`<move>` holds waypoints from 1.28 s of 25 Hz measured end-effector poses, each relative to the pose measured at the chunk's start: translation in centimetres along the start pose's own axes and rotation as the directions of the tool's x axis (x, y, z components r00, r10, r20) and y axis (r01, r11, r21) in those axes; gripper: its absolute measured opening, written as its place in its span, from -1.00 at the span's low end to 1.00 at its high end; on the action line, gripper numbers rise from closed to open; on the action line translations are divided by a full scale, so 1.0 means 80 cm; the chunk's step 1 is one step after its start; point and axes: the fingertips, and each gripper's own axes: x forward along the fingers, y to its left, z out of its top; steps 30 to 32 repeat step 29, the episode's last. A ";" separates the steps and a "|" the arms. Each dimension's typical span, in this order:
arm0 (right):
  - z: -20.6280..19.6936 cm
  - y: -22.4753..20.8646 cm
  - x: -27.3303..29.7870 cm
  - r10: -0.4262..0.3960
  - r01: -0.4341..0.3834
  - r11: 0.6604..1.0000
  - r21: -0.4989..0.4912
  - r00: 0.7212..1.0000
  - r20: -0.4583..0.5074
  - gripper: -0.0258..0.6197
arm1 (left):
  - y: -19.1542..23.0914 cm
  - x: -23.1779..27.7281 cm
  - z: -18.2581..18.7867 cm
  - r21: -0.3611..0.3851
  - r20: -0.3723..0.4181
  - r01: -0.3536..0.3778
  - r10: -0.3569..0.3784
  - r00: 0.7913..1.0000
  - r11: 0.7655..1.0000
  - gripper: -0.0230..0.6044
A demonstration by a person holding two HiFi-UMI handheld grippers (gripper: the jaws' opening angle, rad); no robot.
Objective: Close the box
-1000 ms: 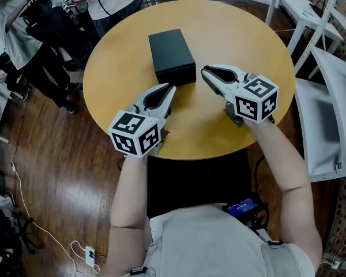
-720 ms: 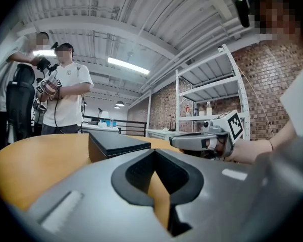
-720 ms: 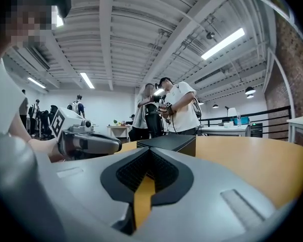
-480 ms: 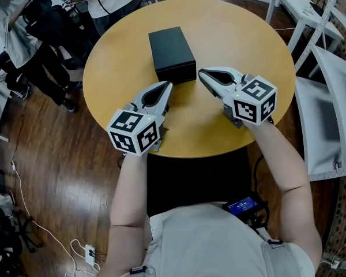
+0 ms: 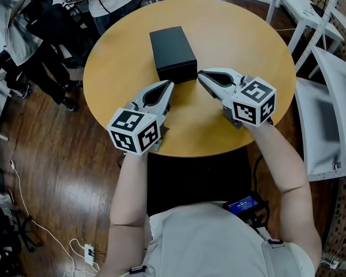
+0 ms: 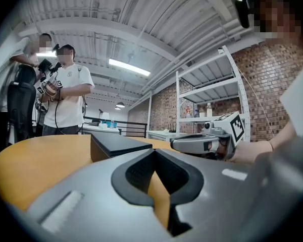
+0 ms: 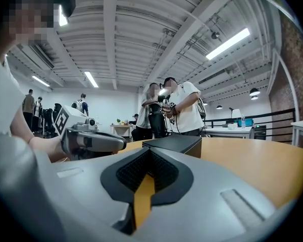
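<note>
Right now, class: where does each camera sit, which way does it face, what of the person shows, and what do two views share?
Head view: on the head, facing steeply down at table and black box; both forearms show.
Left gripper view: on the left gripper, along its shut jaws; right hand shows.
Right gripper view: on the right gripper, along its shut jaws; left hand shows.
Shared: both gripper views see the black box.
</note>
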 end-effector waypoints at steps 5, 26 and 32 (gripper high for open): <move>-0.003 -0.003 -0.002 -0.001 0.001 1.000 0.003 1.000 0.000 -0.92 | -0.002 0.003 0.000 0.003 0.001 0.004 -0.004 1.000 1.000 -0.92; -0.013 -0.004 0.002 -0.003 0.003 1.000 0.009 1.000 -0.010 -0.92 | 0.002 0.003 -0.007 -0.007 -0.003 0.000 0.000 1.000 1.000 -0.92; -0.015 -0.004 0.005 -0.004 0.004 1.000 0.007 1.000 -0.015 -0.92 | 0.006 0.002 -0.009 -0.010 -0.006 -0.002 0.002 1.000 1.000 -0.92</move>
